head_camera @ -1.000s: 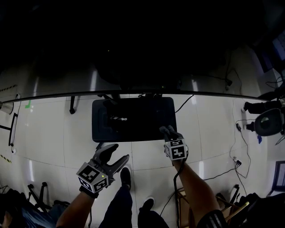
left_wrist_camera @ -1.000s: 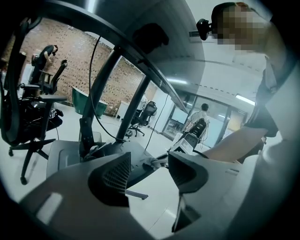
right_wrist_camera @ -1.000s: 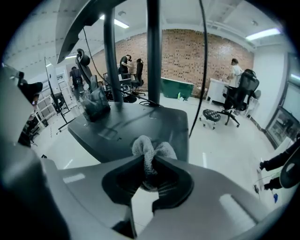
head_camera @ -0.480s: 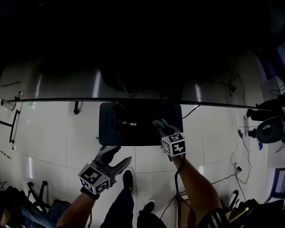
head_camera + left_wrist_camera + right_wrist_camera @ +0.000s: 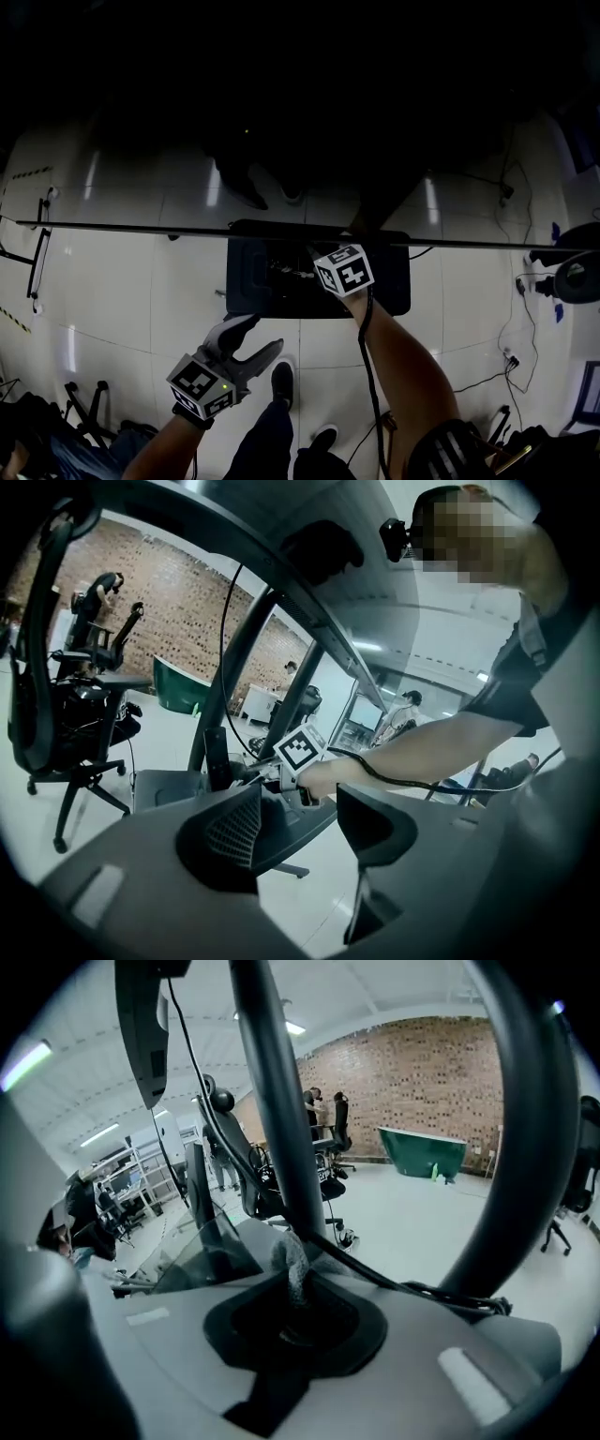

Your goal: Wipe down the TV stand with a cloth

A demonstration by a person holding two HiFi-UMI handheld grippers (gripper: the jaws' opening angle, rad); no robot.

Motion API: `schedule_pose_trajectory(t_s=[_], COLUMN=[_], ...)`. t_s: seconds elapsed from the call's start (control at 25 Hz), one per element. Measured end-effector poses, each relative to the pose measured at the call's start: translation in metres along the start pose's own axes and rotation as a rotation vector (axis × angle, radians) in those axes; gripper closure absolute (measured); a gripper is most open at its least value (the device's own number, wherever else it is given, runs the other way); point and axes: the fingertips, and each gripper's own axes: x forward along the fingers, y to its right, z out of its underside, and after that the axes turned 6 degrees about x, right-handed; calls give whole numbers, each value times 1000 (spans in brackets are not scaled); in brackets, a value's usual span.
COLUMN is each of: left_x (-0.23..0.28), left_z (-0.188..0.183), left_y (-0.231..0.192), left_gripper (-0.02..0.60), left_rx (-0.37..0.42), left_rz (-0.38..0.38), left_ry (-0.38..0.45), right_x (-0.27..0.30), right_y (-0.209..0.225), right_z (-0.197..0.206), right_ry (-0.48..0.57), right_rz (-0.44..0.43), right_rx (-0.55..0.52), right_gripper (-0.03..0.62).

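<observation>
The TV stand's black base plate [image 5: 253,286] lies on the white floor, under the thin dark edge of the screen [image 5: 141,228]. My right gripper [image 5: 319,260] reaches over the base's middle, its marker cube [image 5: 344,270] facing up. In the right gripper view it [image 5: 298,1293] is shut on a pale grey cloth [image 5: 294,1265] bunched against the foot of the stand's pole [image 5: 277,1101]. My left gripper [image 5: 258,336] hangs open and empty in front of the base, apart from it. The left gripper view [image 5: 300,822] looks between its jaws at the right gripper's cube [image 5: 300,749] and the base [image 5: 169,785].
Cables [image 5: 511,337] trail over the floor at the right, near a round dark device [image 5: 574,277]. A black cable [image 5: 394,1283] runs off the base beside the pole. Office chairs [image 5: 80,696] stand at the left. The person's shoes [image 5: 281,384] are just behind the left gripper.
My right gripper has moved forward from the base's near right corner to over its middle. The head view has shifted, so the base sits further right. The left gripper has barely moved.
</observation>
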Motion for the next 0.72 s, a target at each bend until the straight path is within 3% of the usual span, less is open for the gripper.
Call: schedule_pose_trajectory(t_s=[0.16,0.4,0.72], left_x=[2,10,25], left_z=[1,1,3], left_y=[-2,3,23], left_gripper=[307,307,307], left_rx=[3,-7,11], left_rz=[-2,0,27], left_ry=[-24,-28,-32], right_x=[18,12,-40], right_y=[2,5,72], right_z=[4,3,30], right_ry=[-51,-119,-126], right_rz=[5,34,116], right_rx=[7,-64,-1], right_gripper=[549,551,551])
